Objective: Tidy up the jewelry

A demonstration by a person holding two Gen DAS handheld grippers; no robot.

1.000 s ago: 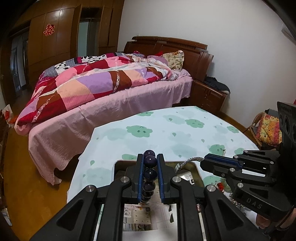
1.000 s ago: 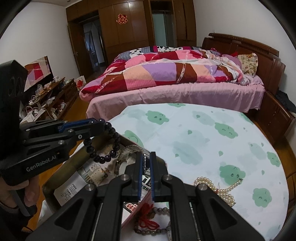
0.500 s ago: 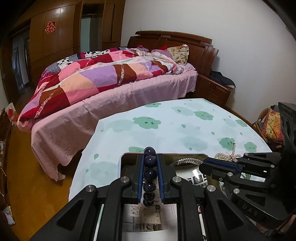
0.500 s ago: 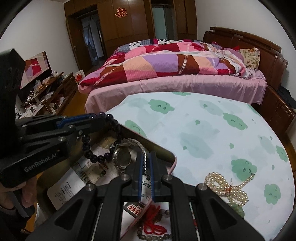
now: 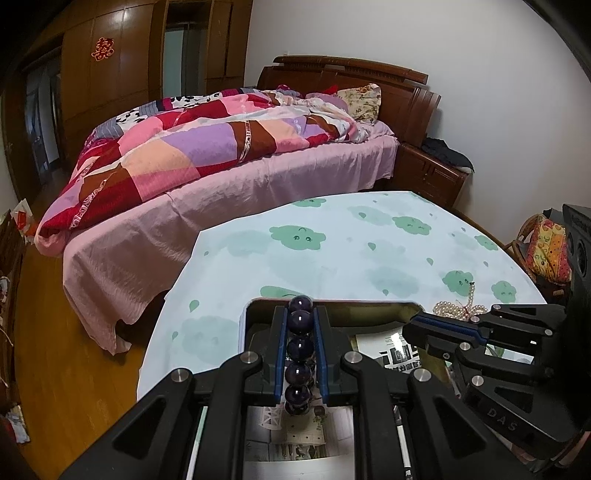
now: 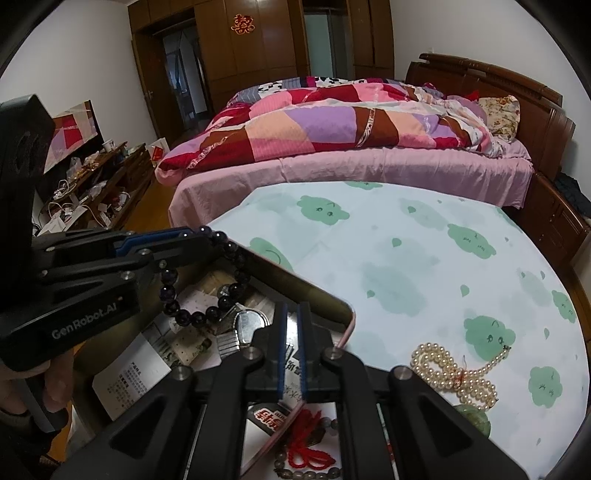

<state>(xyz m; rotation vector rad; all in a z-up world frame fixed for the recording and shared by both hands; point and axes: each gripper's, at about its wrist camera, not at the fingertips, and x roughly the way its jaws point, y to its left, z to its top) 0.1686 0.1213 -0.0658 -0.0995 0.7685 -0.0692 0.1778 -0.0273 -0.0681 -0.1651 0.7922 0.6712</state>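
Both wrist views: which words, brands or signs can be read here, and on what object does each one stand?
"GenRobot.AI": side of the left hand-held gripper.
"DAS": body of the right hand-held gripper.
Red double-happiness sign: wardrobe door.
Bold red-and-white characters: card under the right hand-held gripper, partly hidden, unreadable.
Printed paper lining the box: text too small to read.

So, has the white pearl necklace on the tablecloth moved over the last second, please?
No: the white pearl necklace remains beside the same green cloud print; only the camera shifted.
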